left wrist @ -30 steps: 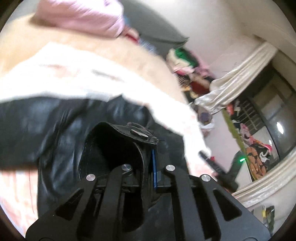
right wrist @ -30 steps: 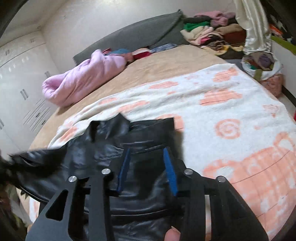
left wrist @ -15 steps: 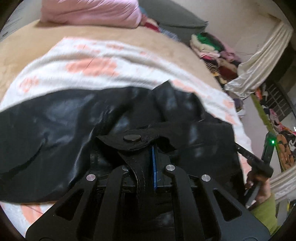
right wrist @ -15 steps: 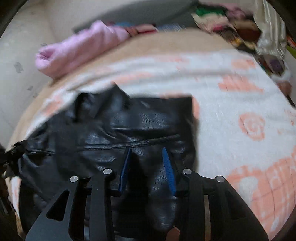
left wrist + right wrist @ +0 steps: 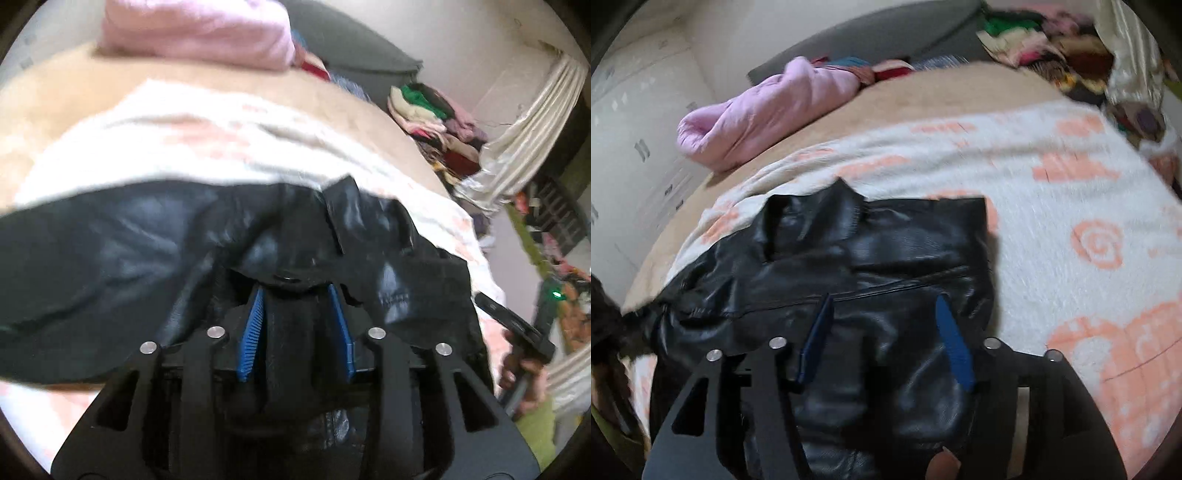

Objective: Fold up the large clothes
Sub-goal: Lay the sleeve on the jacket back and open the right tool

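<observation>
On my left wrist camera, the left tongs (image 5: 297,317) sit low over the black, shiny leather jacket (image 5: 122,254). Their blue ribbed pads (image 5: 251,332) have just been opening and now stand narrowly apart; a dark strap of the jacket with a metal snap lies between them, but I see no pad pressing on it. On the right wrist camera, the right tongs (image 5: 882,328) have also just been opening and stand wider, with the jacket's front panel lying under the gap and neither pad gripping it. A fingertip (image 5: 943,465) of mine shows at the bottom edge of that view.

The jacket lies spread and rumpled on the near part of the bed, on a white fleece blanket with orange patterns (image 5: 1071,229), its collar (image 5: 816,218) bunched at the far side. At the right edge of the left view I can see my other hand (image 5: 524,373) on the right tool's handle.

Further off, the blanket gives way to a tan bedcover (image 5: 942,92). A pink padded garment (image 5: 764,114), rolled up, lies near the grey headboard (image 5: 879,37). Beyond the bed's far corner is a heap of mixed coloured clothes (image 5: 432,110) beside a pale satin curtain (image 5: 528,122).
</observation>
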`<act>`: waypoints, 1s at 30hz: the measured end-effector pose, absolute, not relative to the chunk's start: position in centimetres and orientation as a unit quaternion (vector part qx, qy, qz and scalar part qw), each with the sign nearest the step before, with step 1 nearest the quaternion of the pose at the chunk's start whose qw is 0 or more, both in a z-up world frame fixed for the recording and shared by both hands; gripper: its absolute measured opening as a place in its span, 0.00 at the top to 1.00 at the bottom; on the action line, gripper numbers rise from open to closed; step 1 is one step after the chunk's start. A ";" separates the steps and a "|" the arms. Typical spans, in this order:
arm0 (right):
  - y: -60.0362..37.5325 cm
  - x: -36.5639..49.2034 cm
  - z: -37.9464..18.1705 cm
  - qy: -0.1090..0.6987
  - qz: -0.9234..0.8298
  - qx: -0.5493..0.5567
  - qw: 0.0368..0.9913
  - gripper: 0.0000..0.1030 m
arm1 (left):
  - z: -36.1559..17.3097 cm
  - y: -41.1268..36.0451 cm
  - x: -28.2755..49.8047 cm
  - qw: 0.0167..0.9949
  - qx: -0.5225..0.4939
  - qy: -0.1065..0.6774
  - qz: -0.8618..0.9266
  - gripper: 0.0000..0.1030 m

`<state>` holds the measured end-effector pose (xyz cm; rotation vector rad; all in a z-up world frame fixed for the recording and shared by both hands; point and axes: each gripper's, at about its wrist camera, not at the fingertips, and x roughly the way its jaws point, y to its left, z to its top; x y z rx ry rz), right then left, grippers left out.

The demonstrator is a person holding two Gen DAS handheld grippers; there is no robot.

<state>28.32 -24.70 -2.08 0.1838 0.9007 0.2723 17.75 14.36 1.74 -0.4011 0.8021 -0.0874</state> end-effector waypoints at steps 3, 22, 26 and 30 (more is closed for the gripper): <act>-23.2 27.0 -1.4 0.430 0.157 0.084 0.885 0.41 | 3.9 12.9 16.3 0.916 -0.167 0.363 -0.042 0.66; -20.6 24.2 -5.9 0.505 0.127 0.038 0.853 0.29 | -4.1 9.4 16.5 0.882 -0.147 0.445 -0.056 0.55; -20.3 23.3 -3.8 0.482 0.137 0.037 0.865 0.29 | -2.6 9.7 15.6 0.884 -0.150 0.441 -0.053 0.34; -20.0 21.9 -1.9 0.456 0.144 0.047 0.877 0.17 | -1.0 9.8 14.8 0.890 -0.140 0.432 -0.046 0.19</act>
